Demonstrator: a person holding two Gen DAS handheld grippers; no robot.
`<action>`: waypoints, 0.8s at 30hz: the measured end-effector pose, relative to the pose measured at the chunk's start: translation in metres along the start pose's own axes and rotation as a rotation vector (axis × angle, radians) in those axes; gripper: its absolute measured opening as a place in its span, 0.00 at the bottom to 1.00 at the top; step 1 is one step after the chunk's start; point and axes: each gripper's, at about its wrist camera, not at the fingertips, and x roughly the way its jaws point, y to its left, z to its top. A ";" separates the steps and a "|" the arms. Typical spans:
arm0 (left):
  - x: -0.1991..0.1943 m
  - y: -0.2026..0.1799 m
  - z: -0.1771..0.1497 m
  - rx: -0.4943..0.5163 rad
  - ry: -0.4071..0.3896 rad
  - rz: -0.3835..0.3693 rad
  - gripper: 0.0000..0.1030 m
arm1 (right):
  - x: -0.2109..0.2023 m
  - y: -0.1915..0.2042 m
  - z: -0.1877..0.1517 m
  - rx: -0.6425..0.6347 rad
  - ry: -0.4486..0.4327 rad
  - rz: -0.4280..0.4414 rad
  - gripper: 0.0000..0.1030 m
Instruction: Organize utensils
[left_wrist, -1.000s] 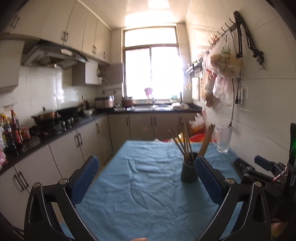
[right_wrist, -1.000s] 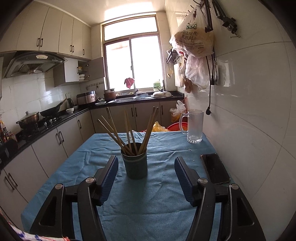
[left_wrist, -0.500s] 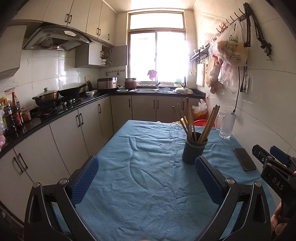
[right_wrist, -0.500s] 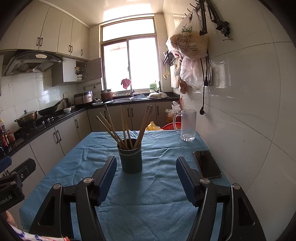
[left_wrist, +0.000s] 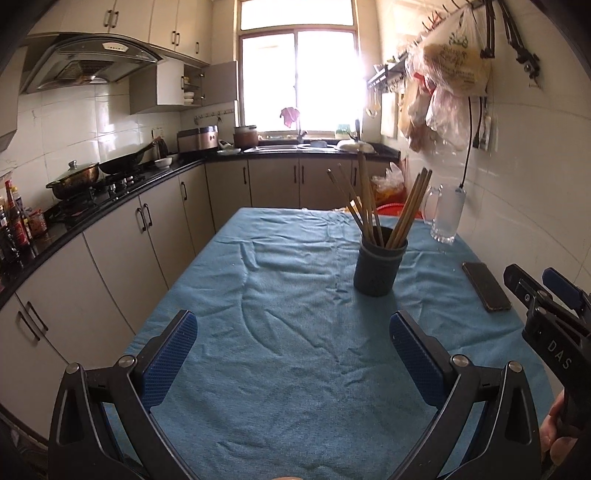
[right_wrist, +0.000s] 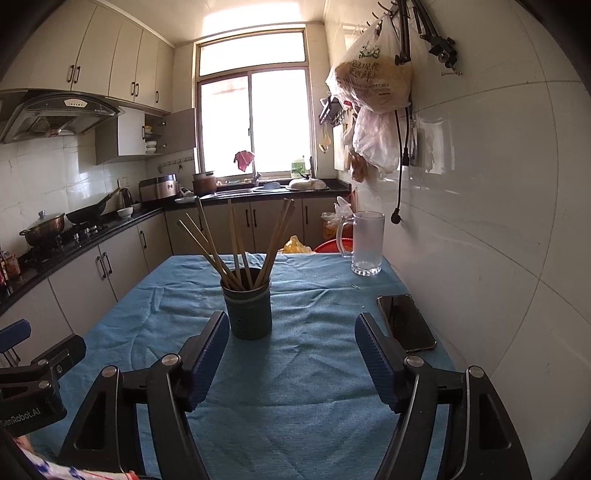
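Observation:
A dark round holder (left_wrist: 379, 265) stands upright on the blue tablecloth (left_wrist: 280, 362) with several wooden chopsticks (left_wrist: 369, 206) standing in it. It also shows in the right wrist view (right_wrist: 248, 307), chopsticks (right_wrist: 236, 245) fanned out. My left gripper (left_wrist: 293, 349) is open and empty, well short of the holder and left of it. My right gripper (right_wrist: 291, 354) is open and empty, just in front of the holder. Each gripper shows at the edge of the other's view.
A black phone (right_wrist: 405, 322) lies on the cloth by the right wall. A glass mug (right_wrist: 365, 243) stands at the far right corner. Kitchen cabinets and counter (left_wrist: 110, 206) run along the left. Bags (right_wrist: 376, 85) hang on the wall.
Both grippers have pulled back from the holder and risen, so it looks farther off. The left view has swung, and the right gripper now sits at its right edge. Both stay open.

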 end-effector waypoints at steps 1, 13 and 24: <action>0.004 -0.002 0.000 0.004 0.007 0.002 1.00 | 0.003 -0.001 -0.001 0.003 0.007 -0.002 0.73; 0.052 -0.010 -0.002 0.006 0.125 0.008 1.00 | 0.045 -0.005 -0.010 -0.022 0.069 -0.045 0.73; 0.078 -0.014 -0.005 0.013 0.179 0.005 1.00 | 0.068 -0.006 -0.016 -0.025 0.114 -0.039 0.73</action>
